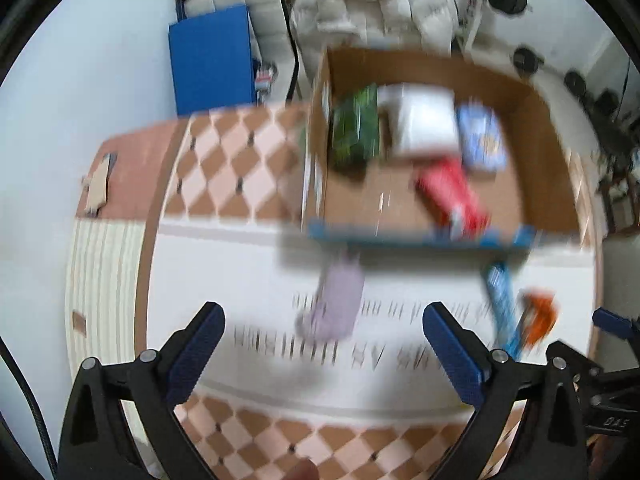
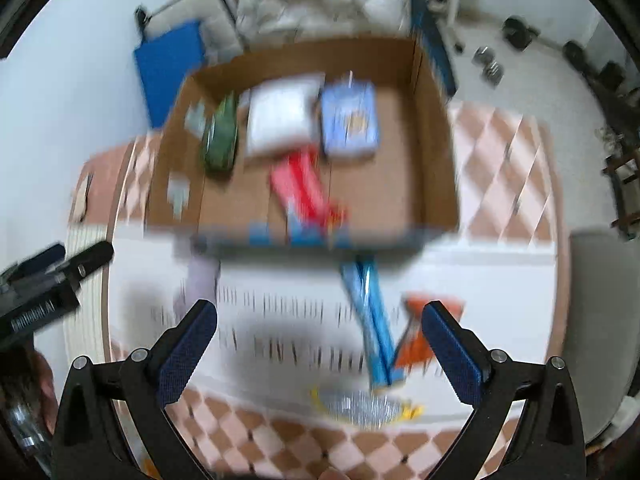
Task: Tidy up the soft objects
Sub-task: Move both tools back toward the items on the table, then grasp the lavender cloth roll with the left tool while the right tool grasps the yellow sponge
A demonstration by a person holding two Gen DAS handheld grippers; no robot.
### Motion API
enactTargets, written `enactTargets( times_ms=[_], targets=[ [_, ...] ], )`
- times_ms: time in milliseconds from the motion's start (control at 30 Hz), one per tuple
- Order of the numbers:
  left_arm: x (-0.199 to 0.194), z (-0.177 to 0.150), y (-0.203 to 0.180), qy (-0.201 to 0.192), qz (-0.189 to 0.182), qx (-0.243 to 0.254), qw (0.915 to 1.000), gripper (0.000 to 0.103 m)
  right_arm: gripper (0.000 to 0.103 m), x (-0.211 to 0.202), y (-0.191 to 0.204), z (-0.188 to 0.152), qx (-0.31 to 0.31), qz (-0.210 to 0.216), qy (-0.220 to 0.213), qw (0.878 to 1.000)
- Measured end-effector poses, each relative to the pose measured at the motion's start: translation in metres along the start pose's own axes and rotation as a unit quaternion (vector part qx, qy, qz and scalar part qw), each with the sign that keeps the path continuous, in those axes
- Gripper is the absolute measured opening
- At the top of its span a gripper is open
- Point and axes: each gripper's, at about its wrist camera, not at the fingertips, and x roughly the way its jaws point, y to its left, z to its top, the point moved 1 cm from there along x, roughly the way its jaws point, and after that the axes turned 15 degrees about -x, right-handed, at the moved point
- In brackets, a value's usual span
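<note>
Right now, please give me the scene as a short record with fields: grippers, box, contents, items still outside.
left gripper: open, holds nothing
right gripper: open, holds nothing
cardboard box: open, on the table
in box: green packet, white packet, blue packet, red packet
outside box: lilac soft item, long blue packet, orange packet, silver-yellow packet
image: motion-blurred

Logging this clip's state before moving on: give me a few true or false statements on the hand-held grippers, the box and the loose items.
1. Both the left hand-held gripper and the right hand-held gripper are open and hold nothing. True.
2. The cardboard box is empty. False: several packets lie inside.
3. The red packet is in the box. True.
4. The lilac item is in the box. False: it lies on the table in front.
</note>
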Motion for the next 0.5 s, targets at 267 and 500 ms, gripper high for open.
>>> enactTargets(
  times_ms=[267,500],
  targets=[
    [0.075,-0.087,0.014,0.093,0.048,0.016,0.9944,0.102,0.103,0.108,0.034,-0.104,-0.203,-0.044,0.175,0.962],
    [0.086,-0.082,0.025,0.086,0.046,0.005,0.9952,0.102,0.071,0.164,0.043,-0.133,-0.240,-0.082,0.235,0.938]
  ],
)
